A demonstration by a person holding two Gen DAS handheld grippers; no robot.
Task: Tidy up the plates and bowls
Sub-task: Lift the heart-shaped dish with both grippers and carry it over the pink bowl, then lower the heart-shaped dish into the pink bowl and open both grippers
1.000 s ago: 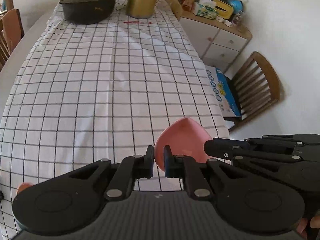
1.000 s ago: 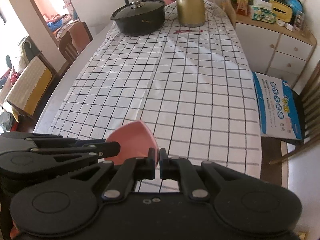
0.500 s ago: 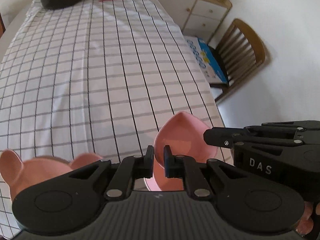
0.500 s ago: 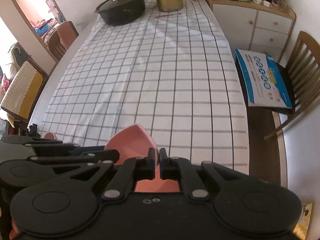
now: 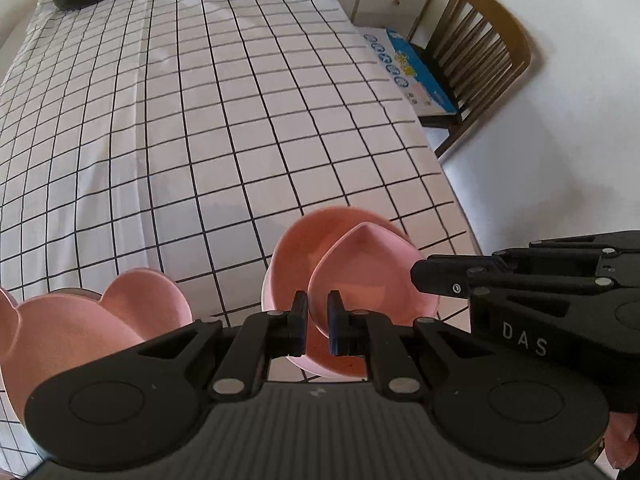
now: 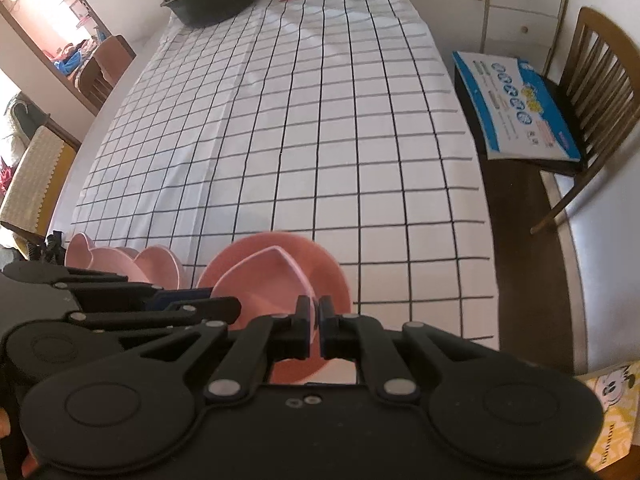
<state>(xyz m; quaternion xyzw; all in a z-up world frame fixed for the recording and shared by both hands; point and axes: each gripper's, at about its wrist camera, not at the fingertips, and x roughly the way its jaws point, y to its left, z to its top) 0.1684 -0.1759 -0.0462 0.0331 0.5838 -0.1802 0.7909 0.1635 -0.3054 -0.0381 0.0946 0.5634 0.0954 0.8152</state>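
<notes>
Peach-shaped bowl [image 5: 360, 276] pinched by both hand-held grippers, over round bowl [image 5: 298, 240].

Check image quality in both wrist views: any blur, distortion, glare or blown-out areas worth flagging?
Left wrist: strong fisheye bend in the checked tablecloth lines; slight motion softness on the round pink bowl; the pointed pink dish reads sharper. Right wrist: same bending; doorway at top left is overexposed; the bowl's far rim looks smeared.
</notes>
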